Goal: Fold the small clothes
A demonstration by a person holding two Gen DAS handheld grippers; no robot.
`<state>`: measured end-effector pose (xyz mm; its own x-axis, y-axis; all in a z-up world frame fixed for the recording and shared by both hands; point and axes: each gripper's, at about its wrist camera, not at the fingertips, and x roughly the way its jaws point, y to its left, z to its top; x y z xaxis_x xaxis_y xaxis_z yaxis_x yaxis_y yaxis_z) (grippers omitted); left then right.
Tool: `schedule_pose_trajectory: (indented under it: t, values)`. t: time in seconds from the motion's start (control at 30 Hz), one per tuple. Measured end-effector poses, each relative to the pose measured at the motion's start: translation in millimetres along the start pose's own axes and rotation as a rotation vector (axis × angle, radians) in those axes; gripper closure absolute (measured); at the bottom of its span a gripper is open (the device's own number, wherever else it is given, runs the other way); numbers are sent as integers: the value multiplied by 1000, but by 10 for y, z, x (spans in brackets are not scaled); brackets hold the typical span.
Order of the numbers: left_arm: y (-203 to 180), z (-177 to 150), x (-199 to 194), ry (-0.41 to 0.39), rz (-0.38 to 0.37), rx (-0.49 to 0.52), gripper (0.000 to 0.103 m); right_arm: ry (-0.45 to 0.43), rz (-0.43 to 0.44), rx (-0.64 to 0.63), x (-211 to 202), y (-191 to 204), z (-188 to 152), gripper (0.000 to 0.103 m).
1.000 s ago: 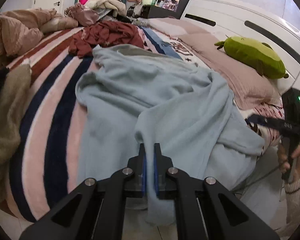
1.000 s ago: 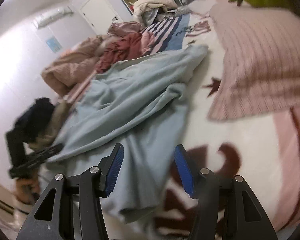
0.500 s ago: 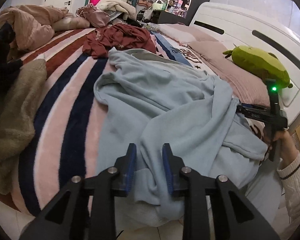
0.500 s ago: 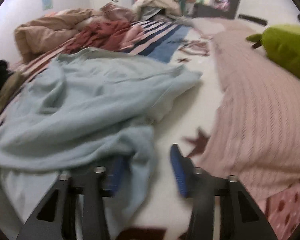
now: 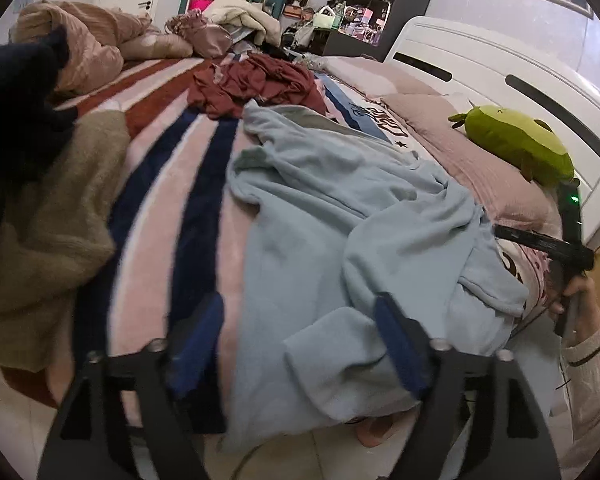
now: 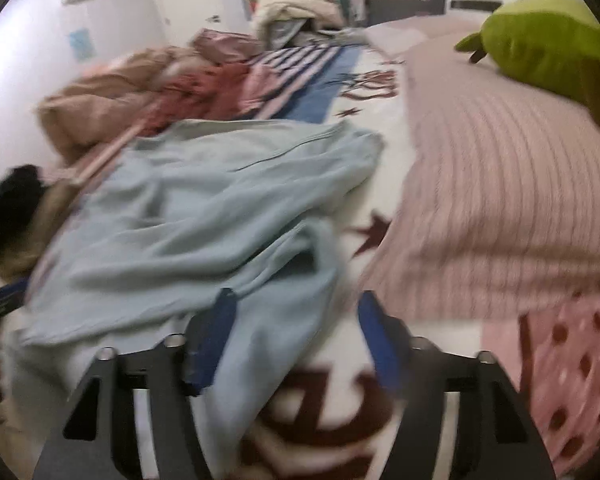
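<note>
since both the left gripper [image 5: 298,344] and right gripper [image 6: 296,336] gape wide, gripping nothing, the light blue garment [image 5: 340,216], crumpled beside the pink pillow [image 5: 472,164], may bunch if pinched through several layers.

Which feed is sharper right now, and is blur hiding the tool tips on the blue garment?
Left wrist: background crisp, left tool pads smeared, open. Right wrist: whole frame motion-blurred; right tool open over the light blue garment.
</note>
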<state>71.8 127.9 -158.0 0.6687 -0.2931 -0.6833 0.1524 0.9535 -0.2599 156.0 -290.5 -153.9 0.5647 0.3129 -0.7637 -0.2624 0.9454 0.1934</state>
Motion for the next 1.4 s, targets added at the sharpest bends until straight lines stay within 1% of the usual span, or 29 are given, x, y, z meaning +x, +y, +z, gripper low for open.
schedule_pose_trajectory:
  t: [0.03, 0.07, 0.13, 0.2, 0.23, 0.3, 0.37, 0.43, 0.5, 0.57, 0.6, 0.67, 0.73, 0.77, 0.8, 0.83, 0.87, 0.9, 0.93, 1.0, 1.1, 1.2, 1.4]
  values:
    - [22, -10, -37, 1, 2, 2, 19, 15, 33, 6, -58, 7, -59, 41]
    - [56, -30, -72, 10, -9, 2, 19, 46, 84, 18, -121, -9, -140, 39]
    - [118, -66, -99, 35, -46, -11, 18, 101, 183, 37, -186, -10, -294, 38]
    - [158, -116, -95, 61, -68, -21, 18, 156, 320, 74, -225, -16, -489, 38]
    - [166, -145, -81, 73, -65, -22, 18, 179, 366, 92, -226, -16, -573, 38]
    - [167, -201, -34, 96, -60, -21, 18, 215, 406, 112, -192, 7, -729, 38]
    - [175, -250, 46, 119, -80, -33, 18, 239, 409, 122, -121, 30, -827, 36]
    - [189, -283, 143, 141, -110, -58, 18, 226, 448, 132, -80, 68, -847, 36]
    - [164, -291, 219, 140, -123, -67, 17, 217, 491, 132, -15, 120, -808, 36]
    - [116, -265, 234, 105, -114, -62, 17, 210, 486, 101, 64, 217, -768, 36]
    - [101, -245, 245, 82, -101, -79, 21, 203, 482, 86, 91, 268, -742, 36]
    - [57, -209, 299, 74, -71, -81, 26, 186, 467, 64, 115, 346, -699, 36]
    - [-33, -177, 347, 62, -51, -39, 38, 166, 442, 31, 140, 446, -655, 39]
    - [-58, -158, 380, 63, -53, -37, 50, 155, 422, 16, 146, 491, -642, 46]
    - [-78, -145, 414, 69, -65, -41, 59, 147, 398, 4, 143, 496, -639, 61]
    - [-112, -135, 446, 75, -75, -34, 63, 140, 369, -6, 150, 516, -643, 71]
    - [-145, -126, 462, 79, -75, -19, 74, 132, 338, -11, 149, 510, -646, 88]
    - [-171, -119, 468, 85, -82, -9, 87, 125, 325, -4, 142, 484, -651, 90]
    - [-185, -118, 461, 91, -97, -9, 93, 121, 340, 10, 144, 456, -647, 92]
    - [-196, -109, 398, 86, -111, -9, 95, 96, 383, 38, 92, 408, -645, 94]
    - [-205, -91, 207, 51, -134, -8, 96, 41, 467, 89, -64, 322, -608, 95]
    - [-224, -71, -39, 10, -176, -8, 96, -11, 506, 97, -226, 350, -526, 95]
    - [-314, -67, -471, -68, -252, -9, 96, -86, 535, 63, -609, 461, -422, 95]
